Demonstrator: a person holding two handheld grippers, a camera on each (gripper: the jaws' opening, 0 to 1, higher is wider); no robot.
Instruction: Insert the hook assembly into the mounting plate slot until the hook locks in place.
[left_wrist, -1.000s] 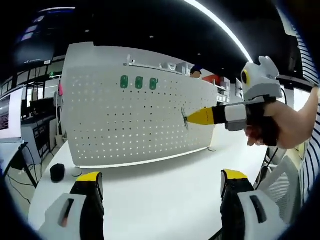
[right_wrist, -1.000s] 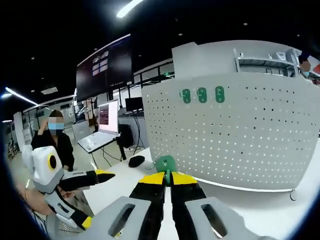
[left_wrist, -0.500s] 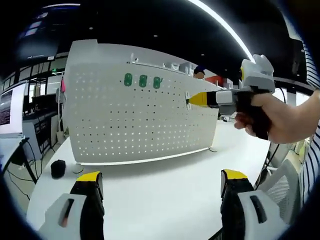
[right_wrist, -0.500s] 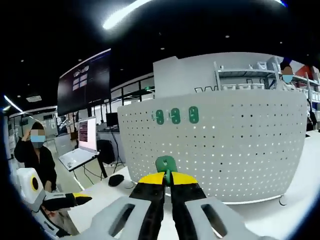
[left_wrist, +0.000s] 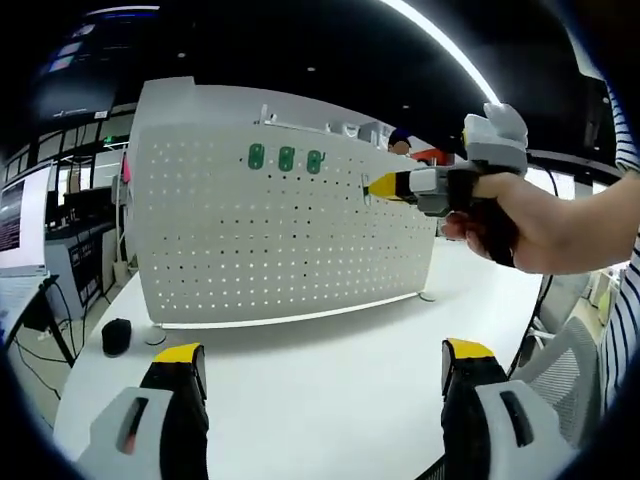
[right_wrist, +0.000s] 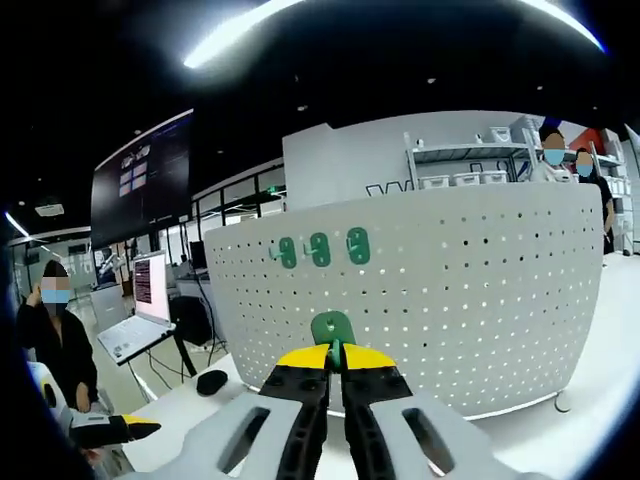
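**Hook held up to the pegboard**

The right gripper (right_wrist: 336, 358), jaws pinched together on a green hook (right_wrist: 332, 328), is raised in front of the white perforated mounting plate (right_wrist: 450, 290) standing on a white table (left_wrist: 330, 370). In the left gripper view its yellow tips sit near the plate's upper rows, just right of 3 green hooks (left_wrist: 286, 159) already hanging there. The left gripper (left_wrist: 325, 365) waits low over the table, jaws spread wide and holding nothing.
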